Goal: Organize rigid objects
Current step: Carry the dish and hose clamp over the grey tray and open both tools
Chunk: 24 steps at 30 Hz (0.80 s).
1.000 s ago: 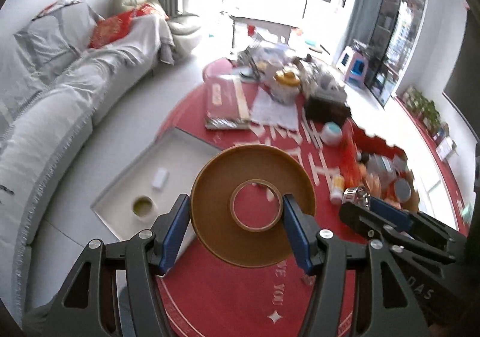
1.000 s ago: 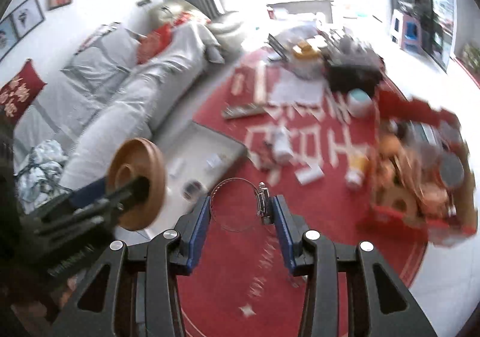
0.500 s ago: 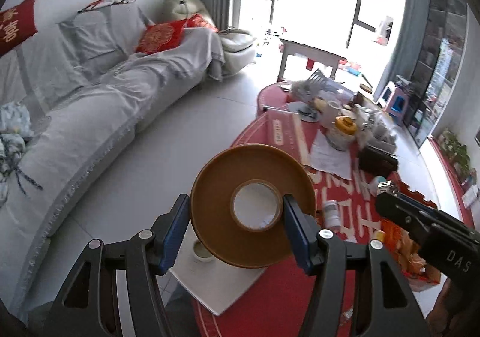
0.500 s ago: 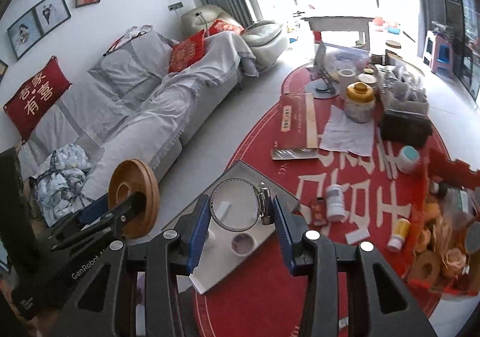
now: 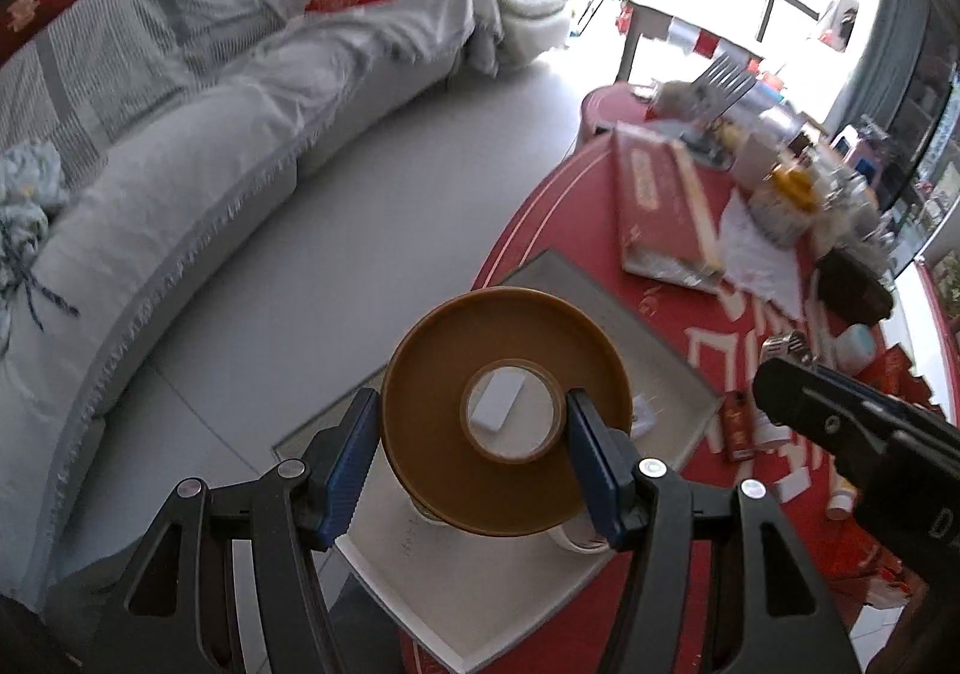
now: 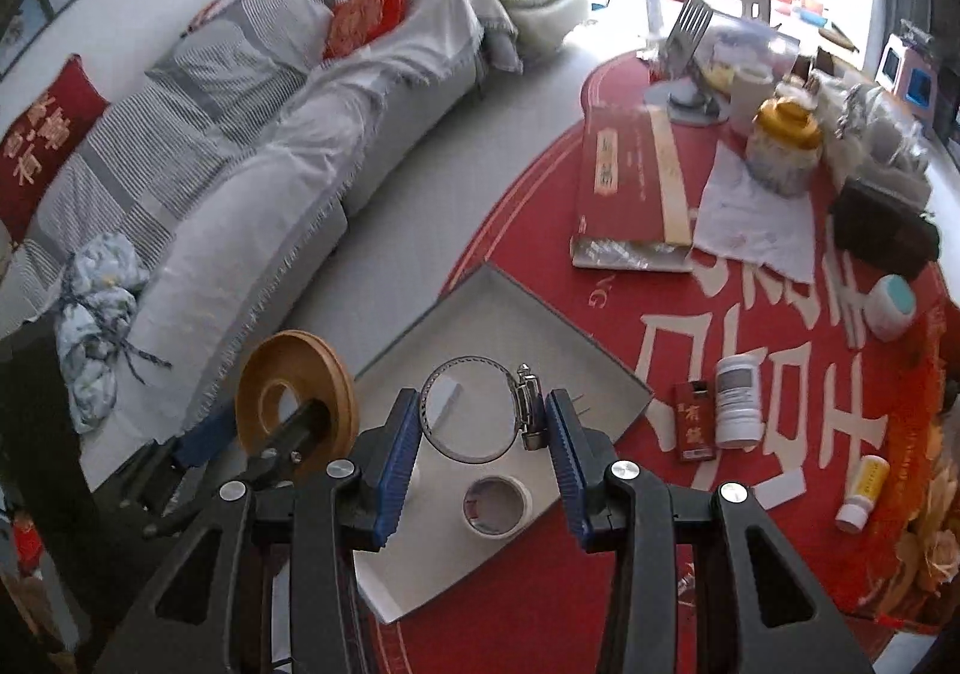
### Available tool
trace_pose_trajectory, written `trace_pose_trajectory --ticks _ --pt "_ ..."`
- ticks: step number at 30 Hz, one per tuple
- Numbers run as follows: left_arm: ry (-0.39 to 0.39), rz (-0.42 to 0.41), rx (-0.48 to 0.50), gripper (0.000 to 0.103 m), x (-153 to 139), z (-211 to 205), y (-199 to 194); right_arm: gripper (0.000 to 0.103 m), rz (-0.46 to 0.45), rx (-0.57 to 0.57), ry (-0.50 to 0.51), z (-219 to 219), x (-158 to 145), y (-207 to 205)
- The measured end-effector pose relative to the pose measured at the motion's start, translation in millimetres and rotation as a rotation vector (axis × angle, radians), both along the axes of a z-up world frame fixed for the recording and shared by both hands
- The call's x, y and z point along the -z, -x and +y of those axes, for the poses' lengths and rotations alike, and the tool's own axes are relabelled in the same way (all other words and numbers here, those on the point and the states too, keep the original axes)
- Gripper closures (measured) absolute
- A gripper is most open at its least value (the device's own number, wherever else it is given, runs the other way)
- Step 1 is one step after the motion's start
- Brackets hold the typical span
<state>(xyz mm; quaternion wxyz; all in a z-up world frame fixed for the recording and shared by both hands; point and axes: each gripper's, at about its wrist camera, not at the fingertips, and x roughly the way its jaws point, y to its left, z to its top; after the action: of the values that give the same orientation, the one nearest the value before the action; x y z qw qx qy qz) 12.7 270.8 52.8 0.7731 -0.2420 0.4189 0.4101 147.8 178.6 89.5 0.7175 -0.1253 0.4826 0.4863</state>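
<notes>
Partly hidden tray, tape roll covering it

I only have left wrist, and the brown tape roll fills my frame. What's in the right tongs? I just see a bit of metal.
Observer: The right tongs are shut on a metal hose clamp. Its ring faces the camera, with the screw housing against the right-hand finger.
Operator: Anything in the tray under my brown tape roll?
Observer: A small white tape roll lies flat in the grey tray, near its front corner.
Operator: Space beside it?
Observer: Yes, the tray floor behind that roll is bare, apart from one small white block seen through the clamp ring.
</notes>
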Motion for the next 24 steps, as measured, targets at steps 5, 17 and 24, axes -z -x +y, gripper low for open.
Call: trace_pose_trajectory --ticks 5,17,24 --pt "0.036 0.043 -0.009 0.038 30 10 -10 0.060 0.029 -0.005 0.051 19 28 -7" --pt "0.066 0.097 0.001 0.038 60 23 -24 0.060 0.076 0.006 0.114 36 68 -23" --pt "0.072 0.114 -0.001 0.038 68 28 -29 0.060 0.092 0.003 0.125 42 78 -24"
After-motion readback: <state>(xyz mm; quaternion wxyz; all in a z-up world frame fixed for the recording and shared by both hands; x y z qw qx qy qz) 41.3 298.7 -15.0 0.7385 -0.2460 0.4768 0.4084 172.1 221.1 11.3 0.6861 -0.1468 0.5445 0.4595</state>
